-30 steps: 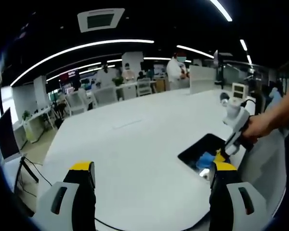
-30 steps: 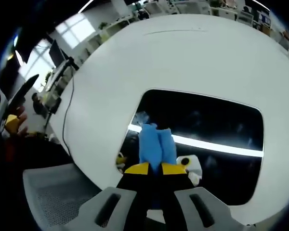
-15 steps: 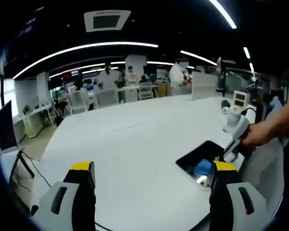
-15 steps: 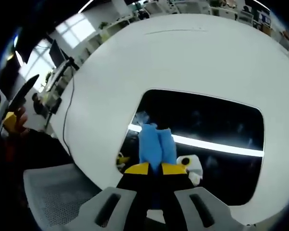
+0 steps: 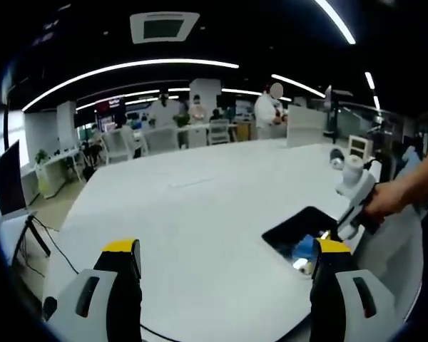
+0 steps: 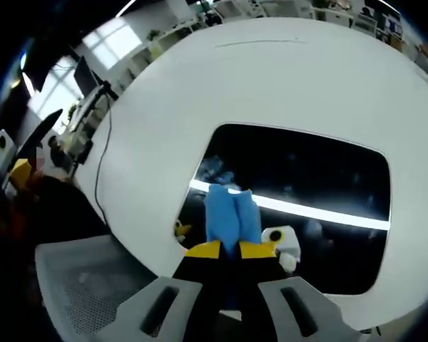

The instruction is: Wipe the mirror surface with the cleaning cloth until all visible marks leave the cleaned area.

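A dark rectangular mirror (image 6: pixel 307 199) lies flat on the white table (image 6: pixel 271 78) and reflects a bright ceiling light strip. My right gripper (image 6: pixel 230 249) is shut on a blue cleaning cloth (image 6: pixel 232 217), which presses on the mirror's near left part. In the left gripper view the mirror (image 5: pixel 296 228) sits at the table's right edge, with the blue cloth (image 5: pixel 304 247) on it and the right gripper (image 5: pixel 328 237) held by a hand. My left gripper (image 5: pixel 225 260) hovers open above the white table (image 5: pixel 200 214), nothing between its jaws.
A grey mesh chair (image 6: pixel 85 292) stands at the table's near edge, below the mirror. A black cable (image 6: pixel 100 149) hangs off the table's left side. Far off, people (image 5: pixel 271 114), desks and chairs (image 5: pixel 139 139) fill the office. A monitor (image 5: pixel 11 189) stands at the left.
The right gripper view has shifted slightly, with the cloth a little farther along the mirror. The left gripper view drifted a bit; its jaws stay open.
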{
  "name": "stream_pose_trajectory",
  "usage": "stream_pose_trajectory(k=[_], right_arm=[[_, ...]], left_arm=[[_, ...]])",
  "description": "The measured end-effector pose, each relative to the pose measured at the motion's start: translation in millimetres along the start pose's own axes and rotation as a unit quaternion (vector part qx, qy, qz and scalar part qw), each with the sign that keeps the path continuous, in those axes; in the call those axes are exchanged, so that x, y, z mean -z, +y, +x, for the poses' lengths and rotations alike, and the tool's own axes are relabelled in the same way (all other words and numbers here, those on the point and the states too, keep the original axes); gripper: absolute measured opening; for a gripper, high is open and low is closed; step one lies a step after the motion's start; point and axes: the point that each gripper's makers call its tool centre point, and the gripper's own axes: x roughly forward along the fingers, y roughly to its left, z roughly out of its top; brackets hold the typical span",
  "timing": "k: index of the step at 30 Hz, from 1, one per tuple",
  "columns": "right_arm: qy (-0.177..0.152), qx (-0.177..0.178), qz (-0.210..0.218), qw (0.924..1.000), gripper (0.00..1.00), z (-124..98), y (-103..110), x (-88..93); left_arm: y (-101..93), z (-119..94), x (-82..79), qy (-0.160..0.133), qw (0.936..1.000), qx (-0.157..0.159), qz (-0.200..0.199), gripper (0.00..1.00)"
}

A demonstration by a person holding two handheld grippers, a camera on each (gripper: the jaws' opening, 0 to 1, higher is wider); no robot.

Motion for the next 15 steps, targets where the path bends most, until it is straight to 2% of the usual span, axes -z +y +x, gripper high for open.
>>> stream_pose_trajectory(k=[4,15], right_arm=[[0.004,0.001,-0.003,1.0000,0.01,-0.6,-0.6,0.0],[0.002,0.014,0.003,0.9999,0.01,-9.9,-21.0,6.8]], left_arm=[[-0.8,0.9,-4.5,-0.008,1.0000,0.002,0.001,1.00],[-2.7,3.3,-0.8,0.002,1.0000,0.002,0.008,1.00]])
